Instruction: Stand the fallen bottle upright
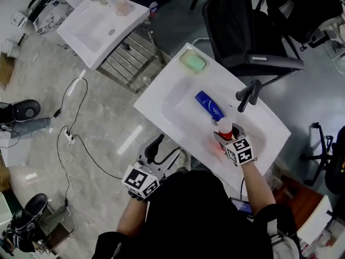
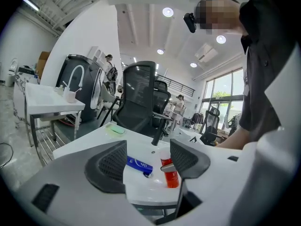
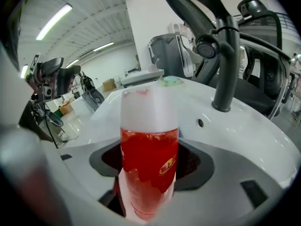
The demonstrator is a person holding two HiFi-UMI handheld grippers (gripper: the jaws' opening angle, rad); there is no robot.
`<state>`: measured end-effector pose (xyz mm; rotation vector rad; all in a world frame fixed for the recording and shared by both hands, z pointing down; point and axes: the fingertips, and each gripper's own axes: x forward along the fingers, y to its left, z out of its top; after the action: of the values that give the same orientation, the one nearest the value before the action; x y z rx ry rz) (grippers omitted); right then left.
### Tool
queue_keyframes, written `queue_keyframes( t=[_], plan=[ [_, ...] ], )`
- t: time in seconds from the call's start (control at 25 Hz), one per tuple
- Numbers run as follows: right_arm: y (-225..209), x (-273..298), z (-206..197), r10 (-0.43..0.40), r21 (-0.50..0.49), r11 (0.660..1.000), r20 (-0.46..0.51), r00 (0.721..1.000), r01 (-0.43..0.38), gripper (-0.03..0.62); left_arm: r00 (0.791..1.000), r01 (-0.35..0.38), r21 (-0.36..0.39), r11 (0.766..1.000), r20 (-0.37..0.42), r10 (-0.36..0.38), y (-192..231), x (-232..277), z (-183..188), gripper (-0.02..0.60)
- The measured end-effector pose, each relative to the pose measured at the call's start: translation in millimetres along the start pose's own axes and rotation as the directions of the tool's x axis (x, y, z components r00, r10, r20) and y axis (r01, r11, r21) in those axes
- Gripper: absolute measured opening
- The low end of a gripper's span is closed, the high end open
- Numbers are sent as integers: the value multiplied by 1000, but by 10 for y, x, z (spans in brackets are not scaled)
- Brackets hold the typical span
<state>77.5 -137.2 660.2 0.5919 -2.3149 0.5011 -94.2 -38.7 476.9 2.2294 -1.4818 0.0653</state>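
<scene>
- Pinching the bottle (image 3: 149,159), the right gripper (image 1: 225,139) has its jaws pressed against the red body from both sides, below the white cap.
- The left gripper (image 2: 148,161) hangs off the near edge of the sink (image 1: 161,99), on the far side of the basin from the faucet (image 1: 249,95); its jaws are spread with nothing between them.
- The bottle sits in the basin just in front of the faucet, on the person's side, cap up and close to upright. I cannot tell whether its base is fully seated on the basin floor.
- A blue tube (image 1: 209,105) lies flat in the basin beside the faucet, just beyond the bottle. A green soap (image 1: 193,62) rests on the rim, well away from the faucet at the far corner.
- Handling, as a judgement: the bottle looks like clear, thin plastic holding red liquid. It is probably light to middling in weight, and its contents would shift when it is tilted.
- The wall seems smooth and likely slippery, and a hard squeeze could dent it.
- The mid-body grip looks sound: low enough to steer the base and clear of the cap.
- The basin floor curves, so the bottle may tip when let go; a flat spot near the faucet seems safest.
</scene>
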Motion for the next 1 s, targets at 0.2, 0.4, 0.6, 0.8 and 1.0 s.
queue_keyframes(
  t=[0.2, 0.4, 0.6, 0.8, 1.0],
  plan=[
    [-60, -176, 25, -62, 27, 998, 60, 996, 61, 298, 997, 72, 32, 997, 1, -72, -92, 156, 62, 302],
    [-108, -394, 89, -108, 110, 989, 131, 985, 94, 298, 990, 144, 58, 988, -2, -144, -220, 309, 116, 302],
    [-266, -752, 298, -179, 143, 978, 214, 960, 150, 298, 980, 199, 83, 976, -6, -200, -357, 453, 175, 301],
    [-635, -1147, 542, -286, 141, 956, 276, 917, 256, 298, 958, 285, 126, 950, -3, -287, -514, 700, 265, 301],
    [-893, -1383, 741, -356, 143, 934, 305, 883, 327, 298, 949, 312, 146, 939, 5, -316, -570, 771, 393, 301]
  ],
)
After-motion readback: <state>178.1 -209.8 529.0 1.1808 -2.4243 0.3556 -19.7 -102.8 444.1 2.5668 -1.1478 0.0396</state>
